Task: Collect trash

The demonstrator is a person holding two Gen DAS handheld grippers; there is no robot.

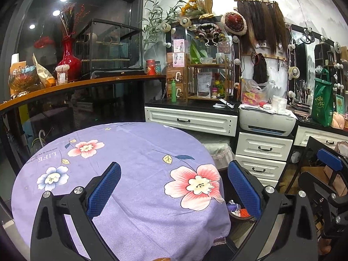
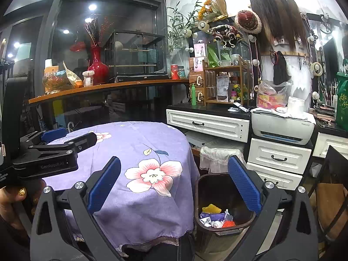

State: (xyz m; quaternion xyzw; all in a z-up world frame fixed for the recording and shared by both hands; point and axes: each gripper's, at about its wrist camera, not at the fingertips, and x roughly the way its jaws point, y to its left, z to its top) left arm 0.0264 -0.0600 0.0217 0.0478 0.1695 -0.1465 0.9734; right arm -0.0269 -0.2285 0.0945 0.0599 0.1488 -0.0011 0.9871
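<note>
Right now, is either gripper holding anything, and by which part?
Nothing is held. The left gripper and right gripper are both open and empty; the trash lies in the bin.

Makeup/hair studio: bulb-lit mirror point(image 1: 300, 65), hanging hair extensions point(image 1: 261, 26), brushes point(image 1: 302, 93).

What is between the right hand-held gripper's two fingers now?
In the right wrist view, the right hand-held gripper frames the tablecloth's edge and the trash bin; it holds nothing.
</note>
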